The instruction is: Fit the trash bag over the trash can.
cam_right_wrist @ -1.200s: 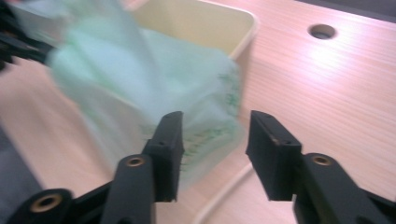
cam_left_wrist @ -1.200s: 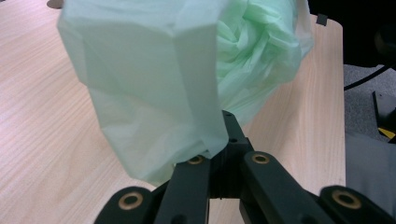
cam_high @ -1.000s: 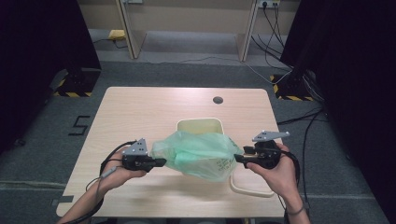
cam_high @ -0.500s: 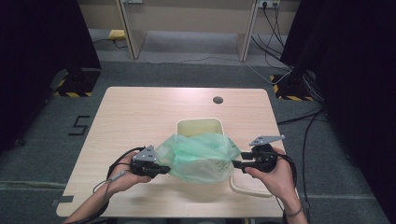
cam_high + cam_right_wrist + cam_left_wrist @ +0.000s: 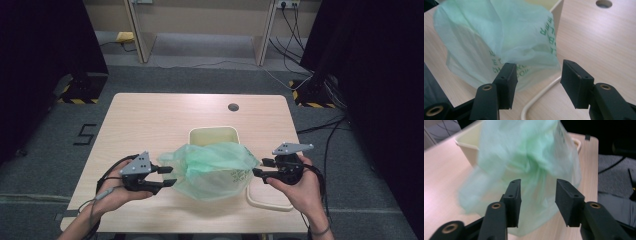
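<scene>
Since the earlier frames, the left gripper [image 5: 169,176] had let go of the green plastic bag [image 5: 212,167]: its jaws had just been opening and now stood apart, just beside the bag's left edge, with no film pinched between them. In the left gripper view the two black jaws framed the blurred, billowing bag [image 5: 524,170] without pressing on it.

At the right, the right gripper [image 5: 259,167] pointed at the bag's other side, its jaws spread with nothing held; the bag's printed corner [image 5: 506,45] hung just ahead of one jaw.

Loosely draped, the bag sat over a cream plastic bin [image 5: 214,135] near the middle of the wooden surface [image 5: 150,120]. A cream lid [image 5: 270,200] lay flat at the bin's right, partly under the bag.

Judging by its folds and translucence, the bag was very light, soft and slippery thin film, likely to shift or slide off with any tug. The best hold seemed to be a bunched fold at the rim on each side, pinched firmly, since a single layer could slip or tear.
</scene>
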